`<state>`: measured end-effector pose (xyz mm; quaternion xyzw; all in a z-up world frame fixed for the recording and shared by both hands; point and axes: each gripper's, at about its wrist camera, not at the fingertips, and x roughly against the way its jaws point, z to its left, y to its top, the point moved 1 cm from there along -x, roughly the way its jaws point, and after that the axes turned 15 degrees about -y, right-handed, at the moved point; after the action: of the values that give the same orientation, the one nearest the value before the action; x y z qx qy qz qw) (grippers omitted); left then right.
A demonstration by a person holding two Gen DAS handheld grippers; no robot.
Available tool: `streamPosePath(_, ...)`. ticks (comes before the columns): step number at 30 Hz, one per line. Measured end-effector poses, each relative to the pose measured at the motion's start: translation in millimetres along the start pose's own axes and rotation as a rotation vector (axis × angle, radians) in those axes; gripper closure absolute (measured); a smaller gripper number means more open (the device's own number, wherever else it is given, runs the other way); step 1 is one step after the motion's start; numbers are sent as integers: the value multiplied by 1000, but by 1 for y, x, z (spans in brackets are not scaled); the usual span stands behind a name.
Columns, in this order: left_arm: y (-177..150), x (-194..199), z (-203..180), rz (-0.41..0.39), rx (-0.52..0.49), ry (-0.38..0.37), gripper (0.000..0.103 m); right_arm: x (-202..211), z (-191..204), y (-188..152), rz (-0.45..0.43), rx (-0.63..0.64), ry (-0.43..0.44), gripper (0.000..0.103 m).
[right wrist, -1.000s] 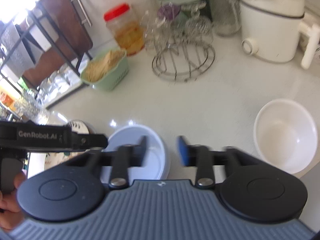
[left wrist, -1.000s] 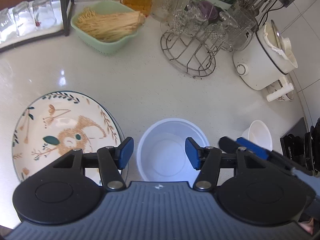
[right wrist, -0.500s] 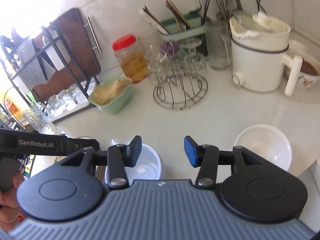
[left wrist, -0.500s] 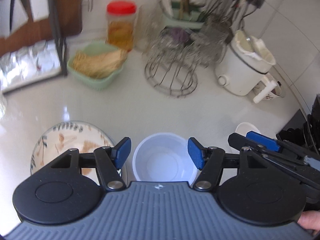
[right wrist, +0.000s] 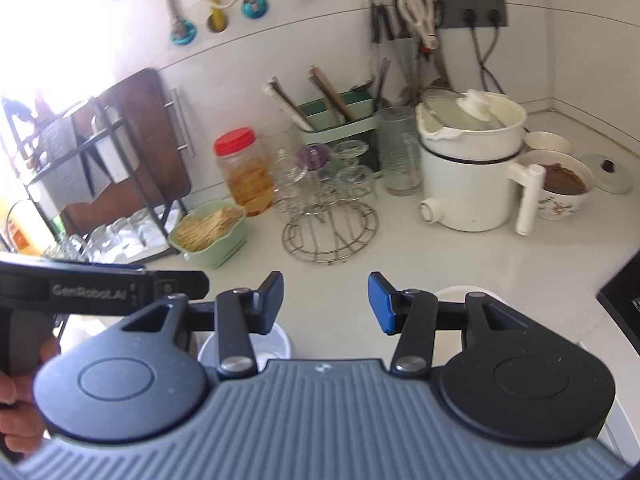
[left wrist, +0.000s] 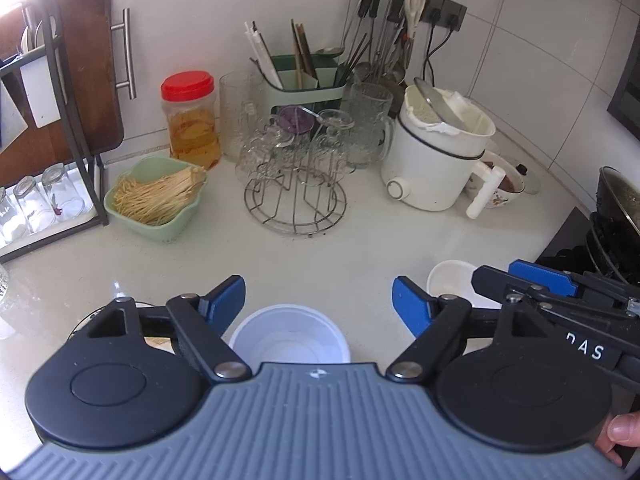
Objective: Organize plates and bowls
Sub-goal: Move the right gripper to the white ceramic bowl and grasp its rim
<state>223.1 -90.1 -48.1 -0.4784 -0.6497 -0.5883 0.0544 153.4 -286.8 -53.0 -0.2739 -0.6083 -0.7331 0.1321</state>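
A white bowl [left wrist: 290, 334] sits on the white counter just below my open, empty left gripper [left wrist: 319, 298]; it also shows in the right wrist view [right wrist: 276, 342] behind the left finger. A smaller white bowl [left wrist: 450, 280] sits to the right, partly behind the right gripper's body; in the right wrist view [right wrist: 454, 293] only its rim shows. The patterned plate [left wrist: 154, 342] is almost hidden under my left gripper's left arm. My right gripper [right wrist: 325, 300] is open and empty above the counter.
At the back stand a green basket of noodles [left wrist: 154, 200], a wire rack of glasses [left wrist: 296, 184], a red-lidded jar [left wrist: 192, 120], a white electric pot [left wrist: 436, 152] and a utensil holder [left wrist: 308, 80]. A black stove [left wrist: 600, 240] is at the right, a black shelf rack [left wrist: 60, 152] at the left.
Both grippers have pulled back and tilted up, so the bowls and plate slid toward the bottom of each view and the back wall came into sight. Both stayed open.
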Motion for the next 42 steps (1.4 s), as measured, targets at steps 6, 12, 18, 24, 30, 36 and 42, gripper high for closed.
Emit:
streamPosePath(6, -3, -11, -16, -8, -46, 10, 16, 3, -20, -8, 1, -30, -53, 53)
streamPosePath(12, -5, -38, -30, 28, -76, -40, 16, 1, -39, -19, 21, -46, -109, 53)
streamPosePath(18, -1, -66, -37, 50, -128, -48, 16, -8, -53, -28, 33, -51, -162, 53)
streamPosePath(24, 8, -100, -39, 83, -149, -59, 16, -27, -70, -29, 20, -70, -197, 53)
streamPosePath(30, 10, -141, -39, 156, -147, -89, 16, -52, -82, -28, 23, -64, -222, 53)
streamPosePath(36, 6, -164, -38, 203, -177, -110, 16, -77, -101, -37, 34, -44, -291, 54)
streamPosePath(42, 0, -189, -37, 261, -125, -139, 16, -100, -115, -44, 98, -92, -264, 54)
